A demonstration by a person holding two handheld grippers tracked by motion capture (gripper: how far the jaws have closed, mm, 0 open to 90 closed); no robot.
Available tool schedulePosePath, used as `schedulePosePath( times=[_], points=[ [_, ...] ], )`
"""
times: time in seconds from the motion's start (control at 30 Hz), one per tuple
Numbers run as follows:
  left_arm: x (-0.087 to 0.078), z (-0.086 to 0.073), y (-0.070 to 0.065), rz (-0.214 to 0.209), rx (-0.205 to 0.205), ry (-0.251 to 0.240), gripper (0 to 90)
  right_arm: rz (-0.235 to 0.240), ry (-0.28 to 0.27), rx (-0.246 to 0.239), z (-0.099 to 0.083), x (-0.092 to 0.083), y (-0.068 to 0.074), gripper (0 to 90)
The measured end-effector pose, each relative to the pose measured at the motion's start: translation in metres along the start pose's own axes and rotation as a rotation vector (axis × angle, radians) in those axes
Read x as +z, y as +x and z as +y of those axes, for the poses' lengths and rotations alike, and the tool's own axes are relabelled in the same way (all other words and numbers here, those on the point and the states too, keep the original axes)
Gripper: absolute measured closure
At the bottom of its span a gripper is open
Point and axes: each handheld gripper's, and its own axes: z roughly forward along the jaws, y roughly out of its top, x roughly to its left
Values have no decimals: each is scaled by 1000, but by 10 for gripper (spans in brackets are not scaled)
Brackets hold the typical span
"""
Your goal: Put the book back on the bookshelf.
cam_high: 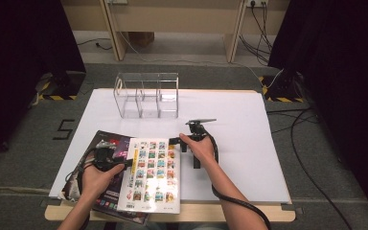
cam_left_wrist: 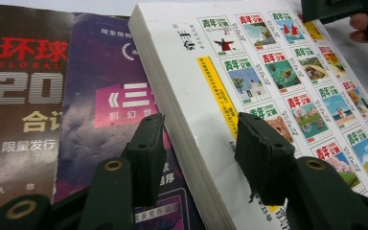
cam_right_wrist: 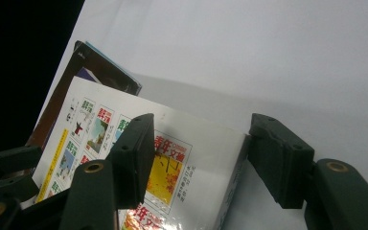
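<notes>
The thick white book (cam_high: 149, 175) with a glossy cover of small coloured pictures lies flat on a dark, creased magazine (cam_high: 106, 143) at the near counter (cam_high: 239, 134) edge. Left tool (cam_left_wrist: 199, 143) and right tool (cam_right_wrist: 199, 153) both stand spread, each straddling a book edge without pinching.

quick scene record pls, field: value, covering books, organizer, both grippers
surface: white sheet on the table
white book: thick book with a grid of small pictures on its cover, lying on the dark magazine
dark magazine: magazine under and left of the book
organizer: clear acrylic organizer, upright at the far side, apart from the books
left gripper: left gripper open, jaws straddling the book's left edge
right gripper: right gripper open, jaws astride the book's far right corner, not pressing
</notes>
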Motion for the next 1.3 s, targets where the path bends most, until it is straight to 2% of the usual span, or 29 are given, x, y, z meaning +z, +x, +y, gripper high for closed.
schedulePosePath(
  times=[0.1, 0.13, 0.2, 0.43, 0.5, 0.63, 0.67, 0.7, 0.87, 0.9, 0.93, 1.0, 1.07, 1.1, 1.2, 1.23, 1.27, 1.3],
  points=[
    [1, 1, -2, -10, 5, 10, 581, -7, -3, -1, -1, 0, 1, 455],
    [2, 2, -4, 1, 25, 18, 581, -7, -8, -8, -1, -1, 0, 474],
    [2, 3, -4, 3, 26, 33, 584, -2, -24, -9, 0, -7, 0, 556],
    [2, 2, -5, 21, 32, 28, 590, 16, -52, -21, 5, -21, 11, 621],
    [2, 2, -5, 24, 23, 26, 591, 48, -70, 0, 6, -30, 17, 637],
    [2, 2, -6, 29, 17, 22, 591, 62, -63, 16, 6, -33, 20, 638],
    [2, 2, -6, 30, 18, 20, 592, 83, -55, 34, 5, -33, 20, 638],
    [1, 1, -5, 29, 17, 16, 592, 128, -44, 77, 1, -33, 18, 638],
    [1, 1, -5, 29, 12, 13, 592, 152, -24, 75, -5, -31, 18, 627],
    [1, 1, -5, 32, 11, 11, 592, 166, -2, 86, -6, -30, 19, 626],
    [1, 0, -5, 32, 11, 7, 592, 210, 50, 84, -11, -24, 21, 607],
    [0, -1, -5, 35, 8, 2, 593, 180, 57, 43, -13, -21, 25, 615],
    [0, -1, -4, 41, 7, 1, 593, 173, 59, 34, -12, -21, 25, 641],
    [-1, -1, -3, 40, 11, 2, 592, 188, 55, 44, -12, -22, 25, 666],
    [-3, -2, -1, 23, 13, -14, 558, 175, 47, 22, -11, -24, 31, 699],
    [-6, -4, 1, -10, 6, -51, 535, 172, 44, 19, -11, -25, 34, 703],
    [-6, -4, 1, -10, 6, -51, 514, 172, 44, 19, -11, -25, 34, 703],
    [-12, -7, 2, -12, 4, -98, 488, 178, 29, 2, -10, -27, 36, 712]
  ],
)
